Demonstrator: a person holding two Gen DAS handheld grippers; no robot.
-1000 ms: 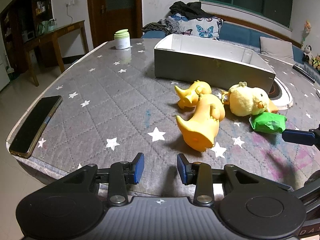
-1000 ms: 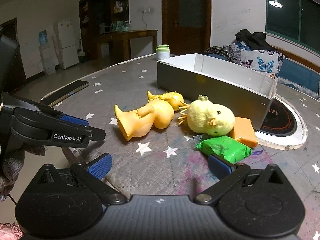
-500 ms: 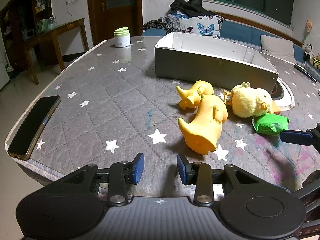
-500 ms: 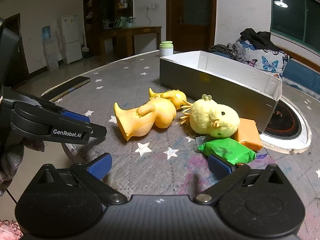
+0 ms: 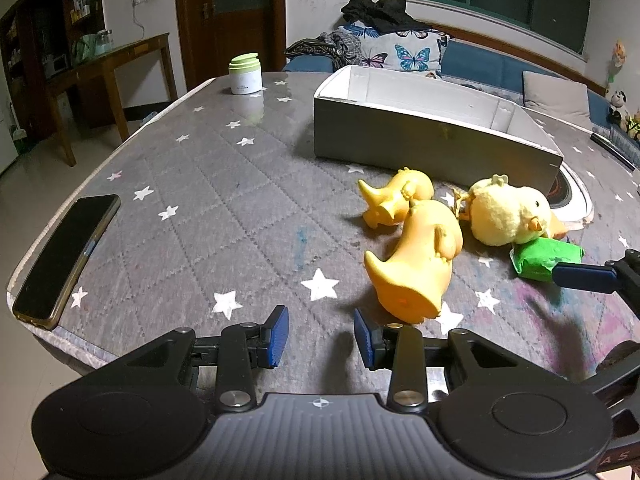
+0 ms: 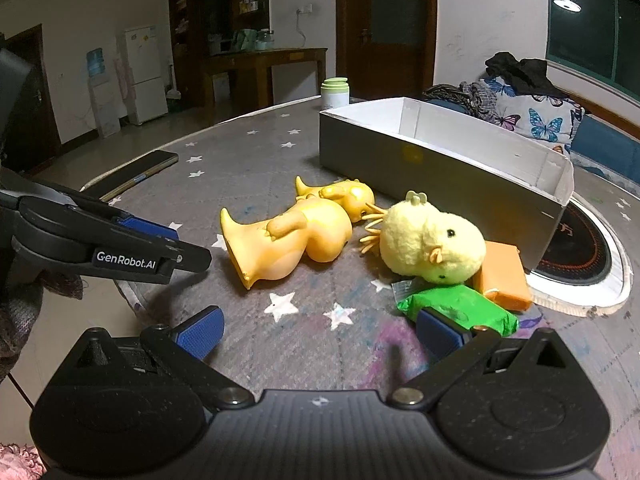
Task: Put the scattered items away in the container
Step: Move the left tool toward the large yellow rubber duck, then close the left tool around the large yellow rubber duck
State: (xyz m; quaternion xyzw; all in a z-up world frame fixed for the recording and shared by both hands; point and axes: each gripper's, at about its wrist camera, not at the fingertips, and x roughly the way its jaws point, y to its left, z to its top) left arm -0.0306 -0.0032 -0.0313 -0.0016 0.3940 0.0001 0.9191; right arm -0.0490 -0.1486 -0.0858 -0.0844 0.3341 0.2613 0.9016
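On the star-patterned table [image 5: 224, 200], toys lie scattered in front of an open box.

Far left, a phone [image 5: 66, 254] rests at the table edge; the left gripper [image 5: 320, 334], jaws partly spread and empty, hangs just near of the large orange duck [image 5: 420, 264]. A small orange duck [image 5: 396, 198] touches it, then a plush chick [image 5: 504, 212], a green packet [image 6: 460, 308] and an orange block [image 6: 504, 276]. The right gripper [image 6: 320, 330], spread wide, holds nothing beside the packet. The grey box [image 5: 432, 148] stands behind.

Legible text: "GenRobot.AI", white lettering on side of left tool [image 6: 192, 258], right wrist view; nothing else readable
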